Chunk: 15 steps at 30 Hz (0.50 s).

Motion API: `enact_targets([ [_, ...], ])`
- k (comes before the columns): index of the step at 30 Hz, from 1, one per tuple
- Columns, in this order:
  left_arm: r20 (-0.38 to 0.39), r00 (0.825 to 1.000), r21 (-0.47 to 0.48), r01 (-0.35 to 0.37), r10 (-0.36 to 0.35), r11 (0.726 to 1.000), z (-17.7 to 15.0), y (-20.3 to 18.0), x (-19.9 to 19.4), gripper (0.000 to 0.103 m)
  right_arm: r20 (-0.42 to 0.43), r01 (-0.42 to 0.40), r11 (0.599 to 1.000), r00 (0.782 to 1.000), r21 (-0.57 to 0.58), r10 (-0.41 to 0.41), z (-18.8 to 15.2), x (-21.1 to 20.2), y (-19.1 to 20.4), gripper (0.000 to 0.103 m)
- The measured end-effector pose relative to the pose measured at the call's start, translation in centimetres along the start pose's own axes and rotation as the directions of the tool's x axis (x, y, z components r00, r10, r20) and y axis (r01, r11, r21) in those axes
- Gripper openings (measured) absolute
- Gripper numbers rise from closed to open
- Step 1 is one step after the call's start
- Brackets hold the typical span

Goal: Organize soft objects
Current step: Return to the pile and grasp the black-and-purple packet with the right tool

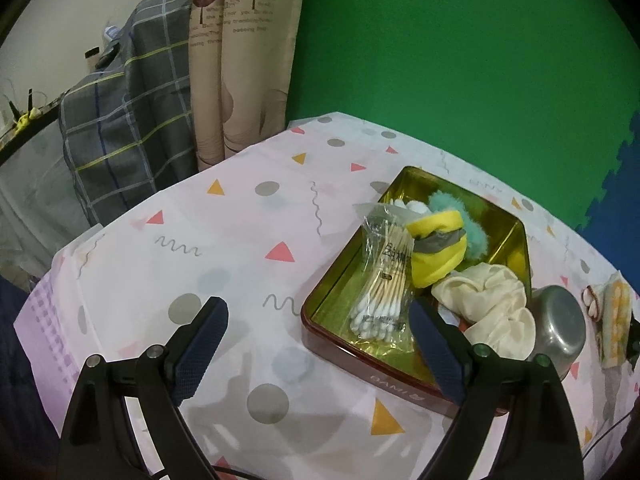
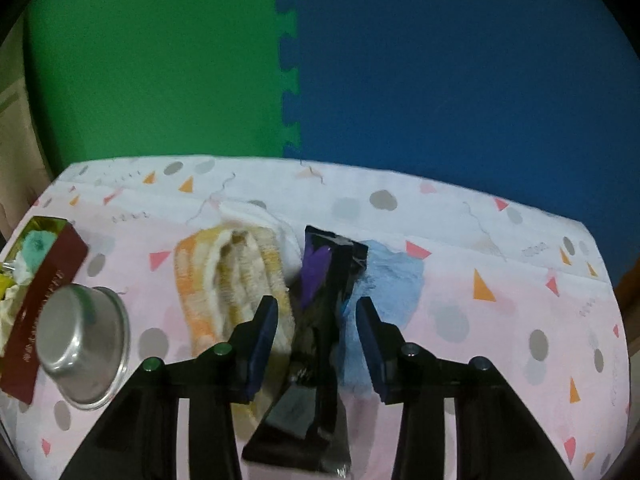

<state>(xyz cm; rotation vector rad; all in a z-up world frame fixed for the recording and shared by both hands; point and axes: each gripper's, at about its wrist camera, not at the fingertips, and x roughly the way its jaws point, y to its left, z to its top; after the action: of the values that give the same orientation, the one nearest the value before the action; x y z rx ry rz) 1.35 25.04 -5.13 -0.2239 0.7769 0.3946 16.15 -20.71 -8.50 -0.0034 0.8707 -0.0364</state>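
A gold-lined tin box (image 1: 516, 240) holds a bag of cotton swabs (image 1: 384, 276), a yellow plush (image 1: 438, 254), a teal fuzzy item (image 1: 476, 236) and a cream scrunchie (image 1: 492, 304). My left gripper (image 1: 316, 348) is open and empty, at the box's near left corner. My right gripper (image 2: 316, 334) is open, with its fingers on either side of a black and purple packet (image 2: 320, 320) that lies on the table. An orange and yellow towel (image 2: 224, 284) lies left of the packet, a blue cloth (image 2: 394, 280) right of it and a white cloth (image 2: 256, 216) behind.
An upturned metal bowl (image 2: 80, 344) sits beside the box's maroon wall (image 2: 44, 304); it also shows in the left wrist view (image 1: 560, 324). The table (image 1: 200, 240) has a patterned pink cloth. Green and blue foam walls stand behind. Plaid fabric (image 1: 128, 128) hangs at the left.
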Motion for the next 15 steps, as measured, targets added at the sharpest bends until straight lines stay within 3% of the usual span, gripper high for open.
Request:
enact_targets([
  [7, -0.005, 1.0, 0.011, -0.016, 0.016, 1.0, -0.1, -0.1, 0.3, 0.09, -0.019, -0.042, 0.999, 0.999, 0.011, 0.043, -1.0, 1.3, 0.4, 0.026],
  [15, 0.023, 0.999, 0.057, -0.032, 0.031, 0.998, -0.6, -1.0, 0.0, 0.09, 0.004, -0.098, 0.995, 0.995, 0.003, 0.098, -4.4, -1.6, 1.5, 0.025],
])
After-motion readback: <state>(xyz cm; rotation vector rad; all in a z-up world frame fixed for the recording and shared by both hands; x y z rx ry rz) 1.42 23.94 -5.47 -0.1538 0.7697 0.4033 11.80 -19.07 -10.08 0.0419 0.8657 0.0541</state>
